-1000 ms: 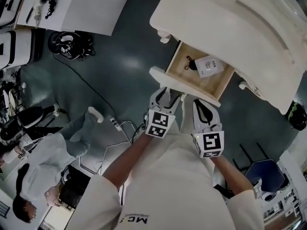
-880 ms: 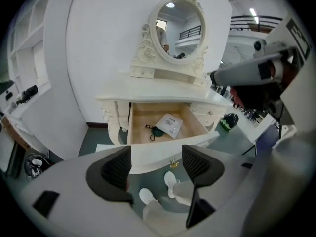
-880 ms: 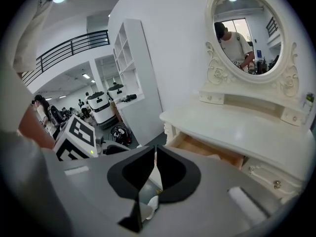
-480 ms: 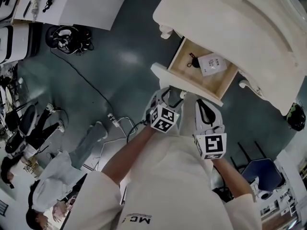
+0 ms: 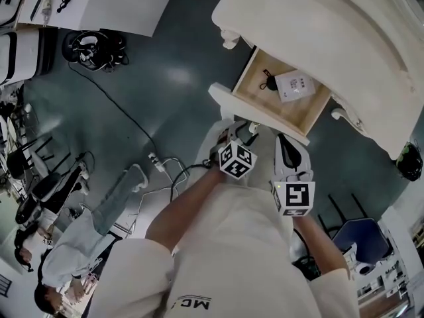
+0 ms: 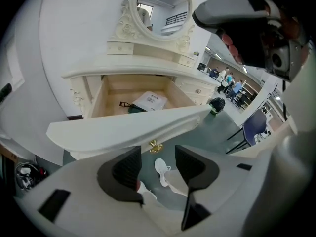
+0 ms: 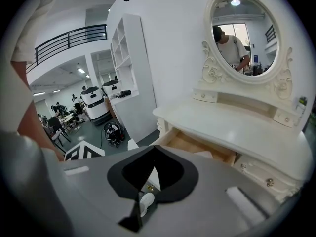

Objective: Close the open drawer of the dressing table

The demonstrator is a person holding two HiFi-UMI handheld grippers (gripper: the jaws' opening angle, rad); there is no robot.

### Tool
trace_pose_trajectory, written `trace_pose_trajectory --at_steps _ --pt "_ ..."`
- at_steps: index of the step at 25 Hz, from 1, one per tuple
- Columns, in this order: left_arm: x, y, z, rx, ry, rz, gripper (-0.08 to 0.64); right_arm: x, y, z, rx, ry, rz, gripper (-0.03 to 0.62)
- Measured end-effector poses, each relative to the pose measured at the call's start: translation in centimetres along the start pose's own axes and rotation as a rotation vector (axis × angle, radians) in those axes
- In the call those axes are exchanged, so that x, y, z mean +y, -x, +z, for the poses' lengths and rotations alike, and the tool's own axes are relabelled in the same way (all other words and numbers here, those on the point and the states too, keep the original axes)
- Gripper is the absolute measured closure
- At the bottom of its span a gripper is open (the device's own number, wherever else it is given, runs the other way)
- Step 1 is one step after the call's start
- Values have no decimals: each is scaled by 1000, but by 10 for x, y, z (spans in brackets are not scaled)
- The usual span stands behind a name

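The cream dressing table (image 5: pixel 331 32) has its drawer (image 5: pixel 254 113) pulled out, with a white packet (image 5: pixel 295 87) and a small black item (image 5: pixel 267 85) inside. In the left gripper view the drawer's front panel (image 6: pixel 123 125) crosses just beyond my left gripper (image 6: pixel 157 157). Its brass handle (image 6: pixel 156 146) hangs right ahead of the gap. The jaws are closing, apart, with nothing pressed between them. In the head view the left gripper (image 5: pixel 233 132) sits below the drawer front. My right gripper (image 5: pixel 283 140) is beside it, shut and empty (image 7: pixel 154 151).
An oval mirror (image 7: pixel 242 31) tops the table. A cable and power strip (image 5: pixel 156 159) lie on the grey floor at left. A blue chair (image 5: pixel 361 237) stands at lower right, a white desk (image 5: pixel 126 5) at upper left, people at the lower left edge.
My left gripper has moved down and to the right, in under the drawer front, rolling a little. The right gripper has stayed in place.
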State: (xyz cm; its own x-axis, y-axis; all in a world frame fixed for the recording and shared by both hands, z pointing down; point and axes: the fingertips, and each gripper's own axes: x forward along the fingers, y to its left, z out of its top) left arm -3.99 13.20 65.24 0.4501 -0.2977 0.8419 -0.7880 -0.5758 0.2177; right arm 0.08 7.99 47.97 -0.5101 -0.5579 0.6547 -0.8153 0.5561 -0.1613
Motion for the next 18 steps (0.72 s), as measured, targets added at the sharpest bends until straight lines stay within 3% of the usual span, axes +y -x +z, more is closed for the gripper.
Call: trace_pose_trajectory --at_steps 6,18 --pt "-2 -7 -1 1 51 -16 362 4 -8 -5 16 28 33 593" --pt "7 -9 -9 19 120 15 365 -5 -28 -74 113 17 61 592"
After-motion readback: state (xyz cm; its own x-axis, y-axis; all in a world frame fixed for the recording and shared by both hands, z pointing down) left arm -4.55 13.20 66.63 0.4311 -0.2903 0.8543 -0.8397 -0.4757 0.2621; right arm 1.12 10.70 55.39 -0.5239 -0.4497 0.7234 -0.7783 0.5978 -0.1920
